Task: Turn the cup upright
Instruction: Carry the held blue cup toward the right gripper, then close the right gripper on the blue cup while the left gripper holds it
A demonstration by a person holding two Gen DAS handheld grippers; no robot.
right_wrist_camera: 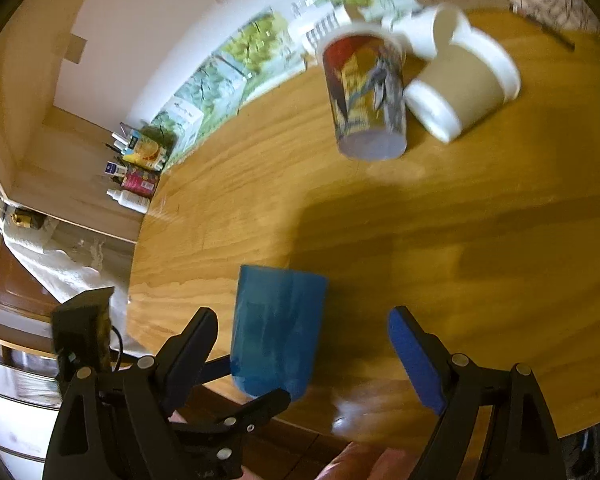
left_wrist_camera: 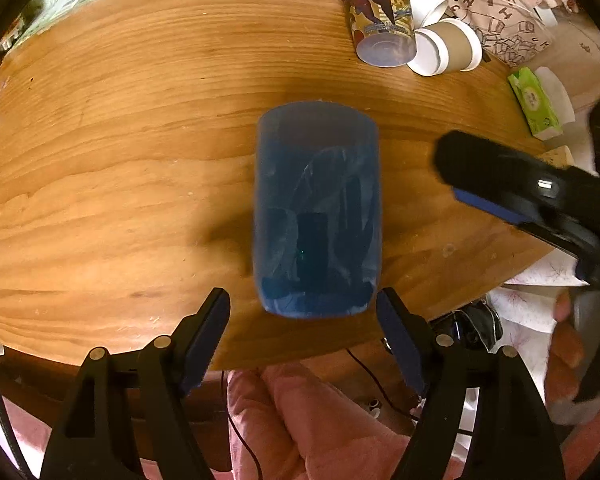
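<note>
The left tongs (left_wrist_camera: pixel 303 330) stand spread just short of the blue cup (left_wrist_camera: pixel 317 208) lying on the surface (left_wrist_camera: pixel 120 140) ahead, right tongs (right_wrist_camera: pixel 302 354) equally spread beside it; translucent plastic looks light, slick, slightly flexible, so pinch mid-wall gently.

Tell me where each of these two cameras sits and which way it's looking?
Left wrist: rides the left gripper, looking down along its open fingers at the blue cup on the wooden table; the right gripper and the person's hand show at right.
Right wrist: rides the right gripper, looking across the table toward the wall; the left gripper shows below.
Shared: blue cup, printed cup, brown paper cup.
</note>
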